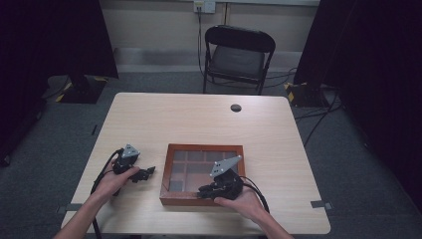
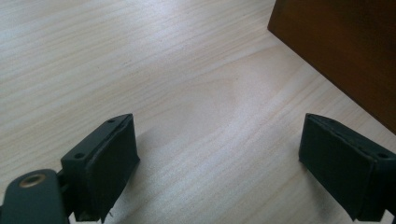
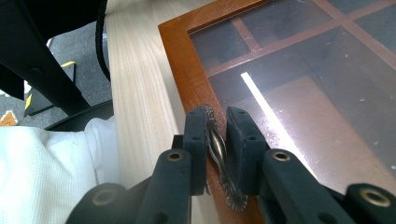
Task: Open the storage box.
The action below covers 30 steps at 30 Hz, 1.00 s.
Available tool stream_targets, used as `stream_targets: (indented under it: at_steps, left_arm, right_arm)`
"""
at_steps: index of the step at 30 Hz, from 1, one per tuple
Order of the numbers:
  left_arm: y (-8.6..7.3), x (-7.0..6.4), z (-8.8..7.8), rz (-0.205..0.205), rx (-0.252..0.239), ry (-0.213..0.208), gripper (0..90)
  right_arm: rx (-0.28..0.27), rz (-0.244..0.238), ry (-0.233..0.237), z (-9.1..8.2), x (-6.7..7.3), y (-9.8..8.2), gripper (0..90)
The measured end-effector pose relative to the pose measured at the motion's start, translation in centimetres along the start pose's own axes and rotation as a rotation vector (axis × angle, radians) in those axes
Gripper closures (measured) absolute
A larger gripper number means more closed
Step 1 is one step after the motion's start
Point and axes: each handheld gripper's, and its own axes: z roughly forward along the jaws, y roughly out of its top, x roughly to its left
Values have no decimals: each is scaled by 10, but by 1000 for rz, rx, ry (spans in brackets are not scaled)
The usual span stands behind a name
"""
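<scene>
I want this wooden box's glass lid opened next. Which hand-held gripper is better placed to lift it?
The right hand-held gripper: its jaws are shut on the metal latch at the wooden box front edge. The left hand-held gripper is open over bare table, beside the box.

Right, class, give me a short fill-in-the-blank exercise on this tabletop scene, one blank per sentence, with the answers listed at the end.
1. The right gripper is shut on the box's small metal ____.
2. The left gripper has its jaws ____ over bare table.
3. The wooden box has a lid of ____ over its compartments.
4. Beyond the table stands a black folding ____.

Missing words: handle; open; glass; chair
</scene>
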Motion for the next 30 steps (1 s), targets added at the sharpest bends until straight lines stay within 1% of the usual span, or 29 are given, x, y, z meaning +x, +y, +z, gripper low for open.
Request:
stream_targets:
  at_steps: [5,7,8,13,15,22,30]
  left_arm:
    - [0,0,0,0,-1,0,108]
    - [0,0,0,-1,-1,1,108]
    - [0,0,0,1,1,2,107]
    - [0,0,0,1,1,2,106]
    - [0,0,0,2,1,3,106]
    - [0,0,0,1,1,3,106]
    - [0,0,0,2,1,3,106]
  right_arm:
    - [-13,0,6,0,-1,-2,791]
    - [-16,1,6,0,-1,-2,807]
    - [-14,8,12,0,-2,-2,813]
    - [-6,3,6,0,-1,-1,818]
    - [-3,15,13,0,-2,0,819]
    - [11,16,12,-1,-2,2,820]
    - [-7,19,18,-5,-1,5,819]
